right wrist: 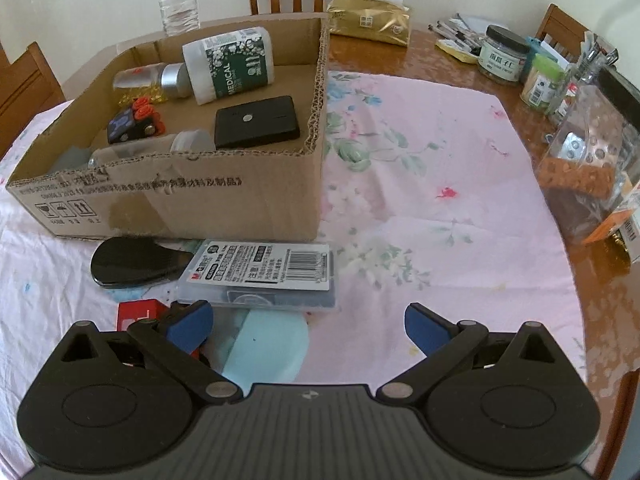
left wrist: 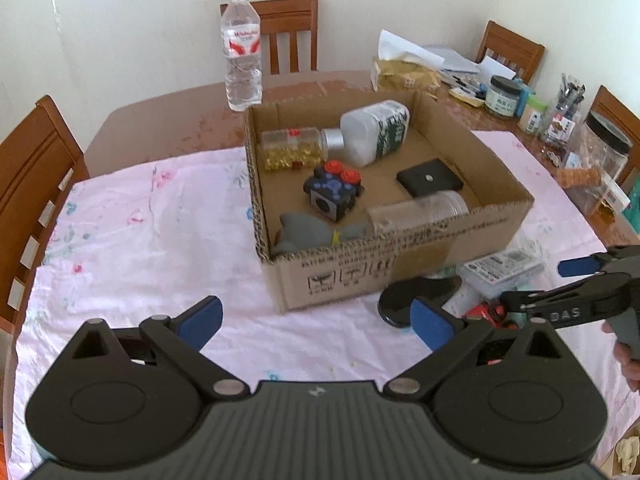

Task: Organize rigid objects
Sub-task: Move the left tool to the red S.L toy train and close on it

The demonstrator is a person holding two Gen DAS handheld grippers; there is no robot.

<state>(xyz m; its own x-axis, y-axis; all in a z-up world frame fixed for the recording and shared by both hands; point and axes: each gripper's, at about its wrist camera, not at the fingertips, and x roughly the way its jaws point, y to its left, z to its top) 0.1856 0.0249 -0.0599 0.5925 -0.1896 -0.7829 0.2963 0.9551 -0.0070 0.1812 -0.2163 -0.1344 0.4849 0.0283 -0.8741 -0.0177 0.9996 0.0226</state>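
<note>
An open cardboard box [left wrist: 400,276] [right wrist: 200,204] sits on the pink floral cloth. Inside lie a white medical bottle [left wrist: 376,130] [right wrist: 230,65], a capsule bottle [left wrist: 294,148], a black toy with red wheels [left wrist: 334,192] [right wrist: 134,122], a black square pad [left wrist: 430,176] [right wrist: 256,120], a clear jar [left wrist: 416,212] and a grey toy [left wrist: 304,230]. In front of the box lie a clear labelled case [right wrist: 260,276] [left wrist: 500,272], a black oval piece [right wrist: 136,262] [left wrist: 416,294], a pale blue lid [right wrist: 268,344] and a red item [right wrist: 138,312]. My left gripper [left wrist: 316,324] is open, empty. My right gripper [right wrist: 308,326] [left wrist: 568,288] is open above the blue lid.
A water bottle [left wrist: 242,48] stands behind the box. Along the right table edge crowd jars [right wrist: 502,56], a pen holder [left wrist: 564,108], a plastic container [right wrist: 588,160] and a gold tissue pack [right wrist: 370,18]. Wooden chairs [left wrist: 32,176] surround the table.
</note>
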